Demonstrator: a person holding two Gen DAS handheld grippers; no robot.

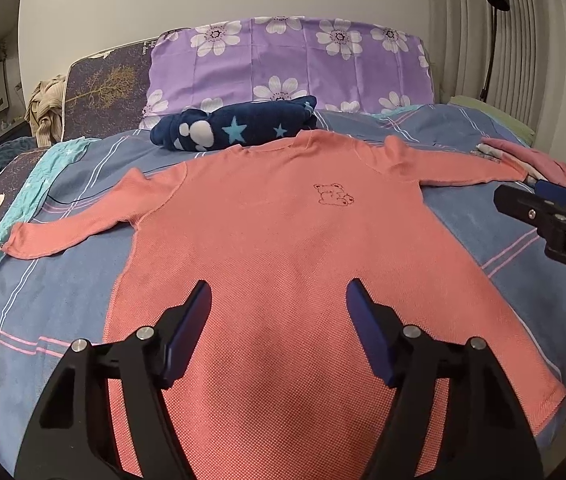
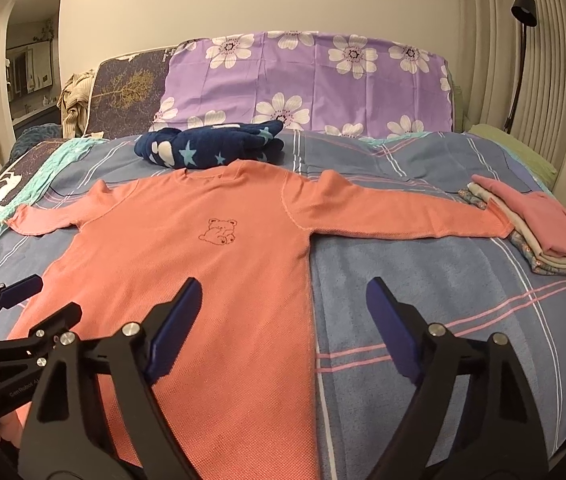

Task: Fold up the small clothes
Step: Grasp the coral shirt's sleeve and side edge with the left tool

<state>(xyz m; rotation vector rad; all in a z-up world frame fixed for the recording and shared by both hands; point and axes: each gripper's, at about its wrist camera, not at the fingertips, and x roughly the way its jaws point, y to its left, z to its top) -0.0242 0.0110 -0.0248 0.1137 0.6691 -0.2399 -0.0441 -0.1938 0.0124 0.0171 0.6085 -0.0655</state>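
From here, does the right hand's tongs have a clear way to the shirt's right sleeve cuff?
Probably yes. The right tongs stand open over bare bedspread, with nothing between them and the cuff, which lies flat against the folded pile.

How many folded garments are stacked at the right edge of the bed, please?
3, as far as I can tell: a pink one on top, a cream one under it, and a floral one at the bottom. More may be hidden inside the stack.
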